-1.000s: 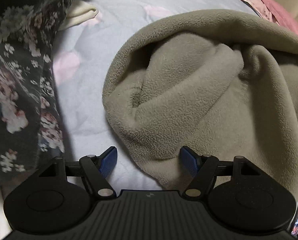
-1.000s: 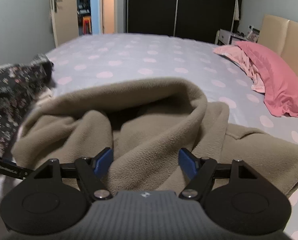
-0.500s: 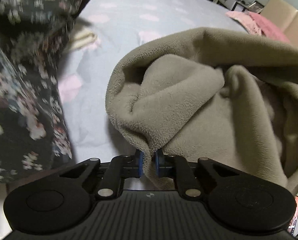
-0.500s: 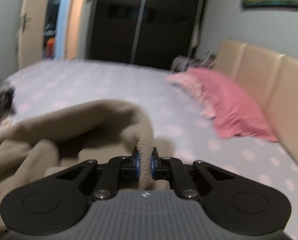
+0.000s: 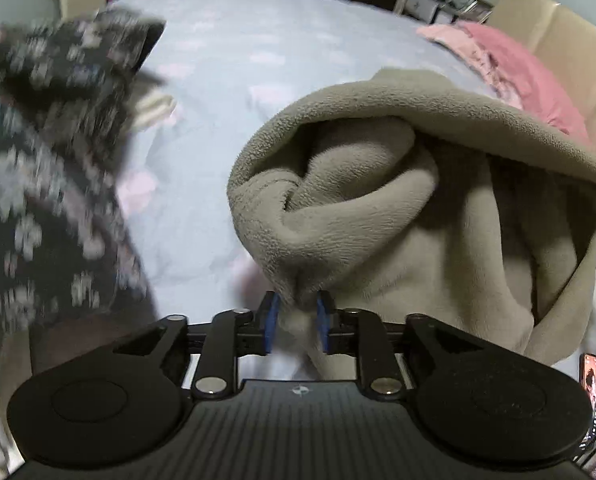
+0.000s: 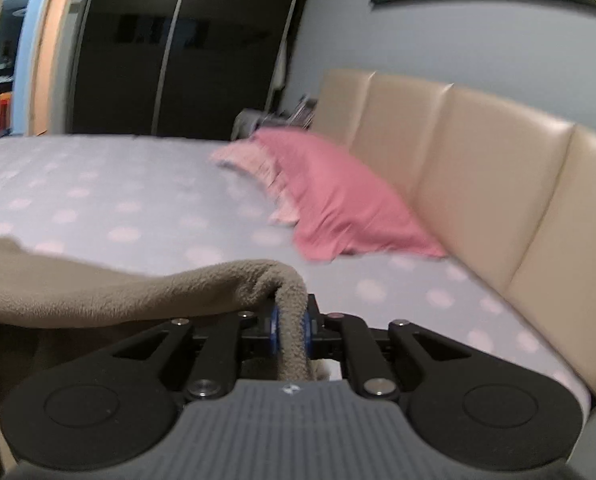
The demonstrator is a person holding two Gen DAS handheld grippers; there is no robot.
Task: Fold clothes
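Low in both frames, your left gripper (image 5: 296, 322) and right gripper (image 6: 290, 326) pinch bunched edges of the taupe fleece garment (image 5: 377, 208), their jaws having eased slightly apart; it drapes over the dotted bedsheet (image 6: 138, 200).

Pink pillow (image 6: 345, 200) against beige padded headboard (image 6: 477, 168), dotted bedsheet (image 6: 118, 192), dark wardrobe doors (image 6: 178, 48) behind.

Open bed sheet (image 5: 226, 72) lies clear between the floral garment (image 5: 50, 152) (left side) and the fleece (image 5: 377, 208). Rightward, the pink pillow (image 6: 337, 200) and headboard (image 6: 477, 168) block passage.
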